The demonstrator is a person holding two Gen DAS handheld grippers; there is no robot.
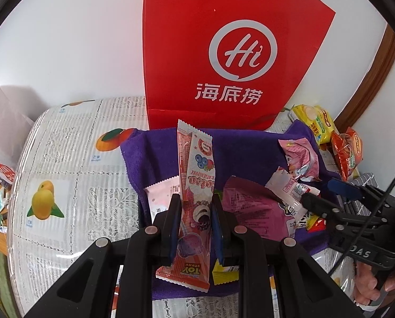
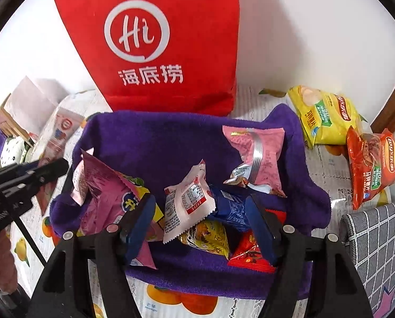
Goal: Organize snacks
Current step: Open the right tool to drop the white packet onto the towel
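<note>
My left gripper (image 1: 194,198) is shut on a long red and pink snack stick (image 1: 196,169), which stands upright above the purple towel (image 1: 237,148). From the right wrist view that gripper (image 2: 51,169) and the stick (image 2: 62,132) show at the left edge. My right gripper (image 2: 201,201) hangs open over a pile of small packets on the towel (image 2: 157,143). A white and pink packet (image 2: 188,206), a blue one (image 2: 230,209) and a yellow candy (image 2: 208,235) lie between its jaws, unpressed. In the left wrist view the right gripper (image 1: 322,193) is at the right.
A red paper bag (image 2: 165,39) stands against the wall behind the towel. Yellow (image 2: 324,116) and orange (image 2: 372,164) chip bags lie at the right. Pink packets (image 2: 263,153) rest on the towel. A grey checked cloth (image 2: 377,238) borders the right side. A person's hand (image 1: 369,288) holds the right gripper.
</note>
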